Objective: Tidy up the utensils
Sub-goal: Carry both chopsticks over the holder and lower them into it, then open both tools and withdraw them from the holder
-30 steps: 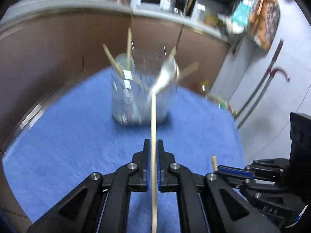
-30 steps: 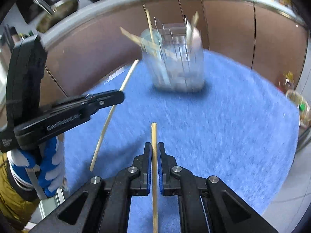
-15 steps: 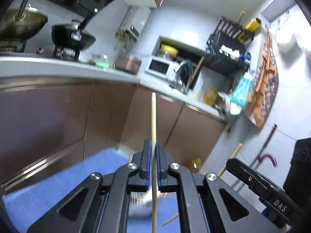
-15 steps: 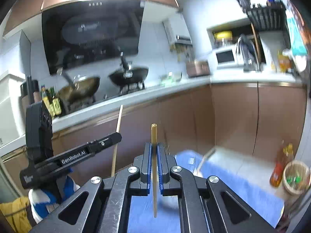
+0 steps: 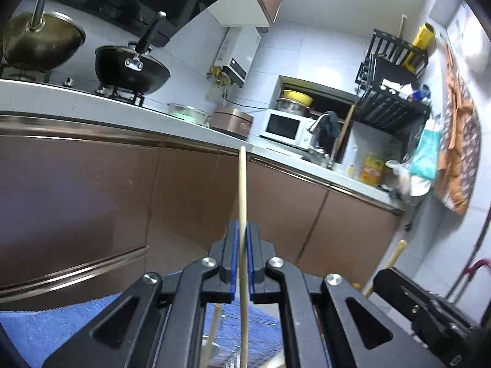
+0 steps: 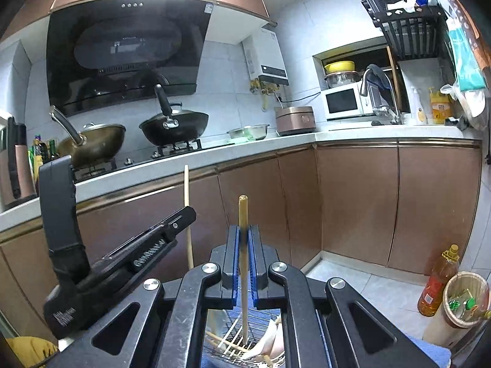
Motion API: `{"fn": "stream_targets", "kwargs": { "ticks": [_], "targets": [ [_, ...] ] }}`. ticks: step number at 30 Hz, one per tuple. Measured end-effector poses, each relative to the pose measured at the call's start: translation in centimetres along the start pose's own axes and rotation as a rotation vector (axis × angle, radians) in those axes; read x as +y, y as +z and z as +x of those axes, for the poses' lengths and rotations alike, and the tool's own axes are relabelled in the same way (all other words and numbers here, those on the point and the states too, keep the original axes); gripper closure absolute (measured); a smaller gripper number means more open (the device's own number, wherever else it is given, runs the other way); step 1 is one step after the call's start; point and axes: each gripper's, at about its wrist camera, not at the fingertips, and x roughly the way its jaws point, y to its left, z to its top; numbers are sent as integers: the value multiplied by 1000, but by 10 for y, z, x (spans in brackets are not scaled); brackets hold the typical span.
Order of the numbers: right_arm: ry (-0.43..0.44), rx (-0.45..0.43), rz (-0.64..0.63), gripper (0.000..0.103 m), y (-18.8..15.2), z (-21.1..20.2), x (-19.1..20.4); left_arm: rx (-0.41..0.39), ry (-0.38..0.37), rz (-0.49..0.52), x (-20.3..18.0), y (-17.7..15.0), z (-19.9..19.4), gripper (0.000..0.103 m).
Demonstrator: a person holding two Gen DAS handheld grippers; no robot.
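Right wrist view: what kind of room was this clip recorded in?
A home kitchen, almost certainly. A range hood hangs over a gas stove carrying a black wok, a white microwave sits on the counter, and brown cabinets run beneath it.

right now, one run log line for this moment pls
left gripper: shut on chopstick | right gripper: shut on chopstick, upright over wire holder

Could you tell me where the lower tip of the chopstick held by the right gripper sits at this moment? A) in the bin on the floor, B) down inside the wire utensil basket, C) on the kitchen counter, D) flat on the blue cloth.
B: in the right wrist view, the chopstick clamped in the right gripper runs upright down into the wire utensil basket, among other chopsticks already lying there.
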Motion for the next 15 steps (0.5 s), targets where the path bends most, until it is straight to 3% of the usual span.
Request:
{"fn": "stream_targets", "kwargs": {
  "ticks": [6, 15],
  "targets": [
    [-24, 18, -10, 97, -25, 16, -7, -58, 51, 60, -2, -27, 6, 99],
    [-17, 50, 20, 96, -45, 16, -16, -44, 53, 51, 5, -47, 1, 97]
  ]
}}
